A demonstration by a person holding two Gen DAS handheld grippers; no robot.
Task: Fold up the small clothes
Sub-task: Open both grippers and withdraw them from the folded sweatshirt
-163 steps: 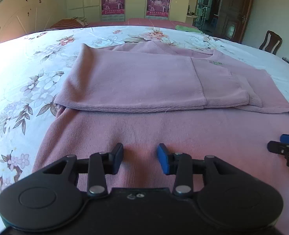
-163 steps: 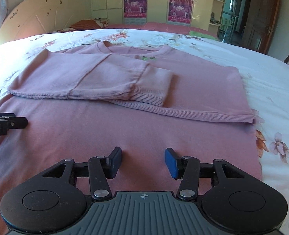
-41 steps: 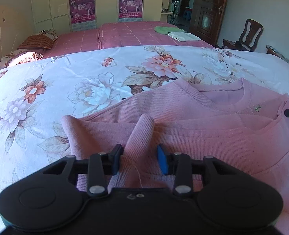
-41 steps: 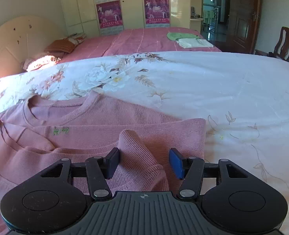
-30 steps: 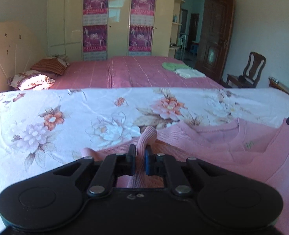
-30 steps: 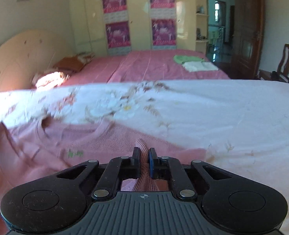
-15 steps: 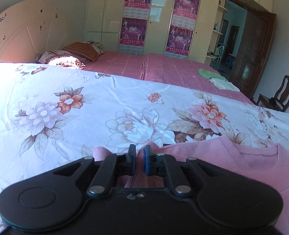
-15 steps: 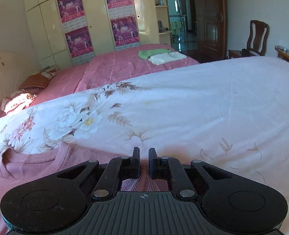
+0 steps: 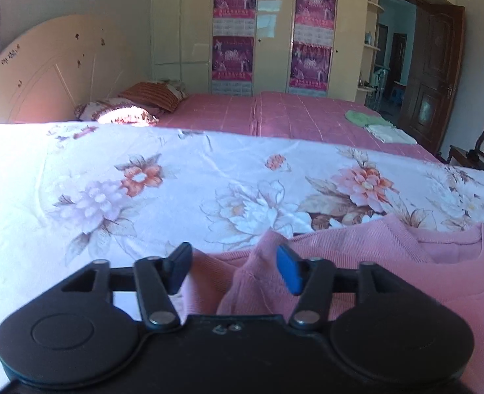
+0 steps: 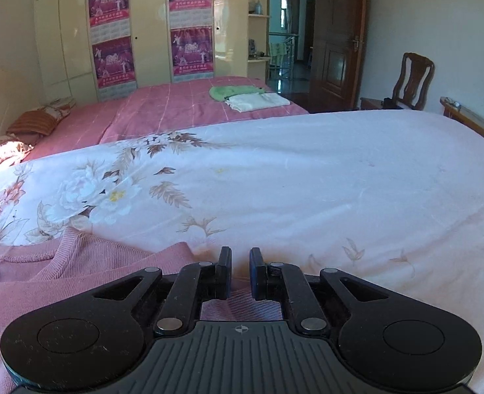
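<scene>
Clearly the fold is being laid down: the pink sweater (image 9: pixel 389 262) lies on the floral bedspread (image 9: pixel 143 203), its bottom hem brought up to about the neckline, and both grippers sit at the far edge of the garment. The left gripper (image 9: pixel 233 267) is opening — its jaws stand well apart, and a raised ridge of knit stands between them, touched by neither pad as far as I can see. The right gripper (image 10: pixel 240 271) has its jaws nearly together; pink fabric shows beneath and behind the tips, so it appears pinched on the sweater's corner, though the contact itself is hidden.

Next, I judge, the right needs to let go too, and both tools must draw back low and straight so the released edge does not drag or spring open.

Ribbed and soft, the knit holds a peaked wrinkle where it was gripped — a thick, limp cloth. Underneath, the bedspread is smooth, faintly creased cotton printed with large blossoms.
</scene>
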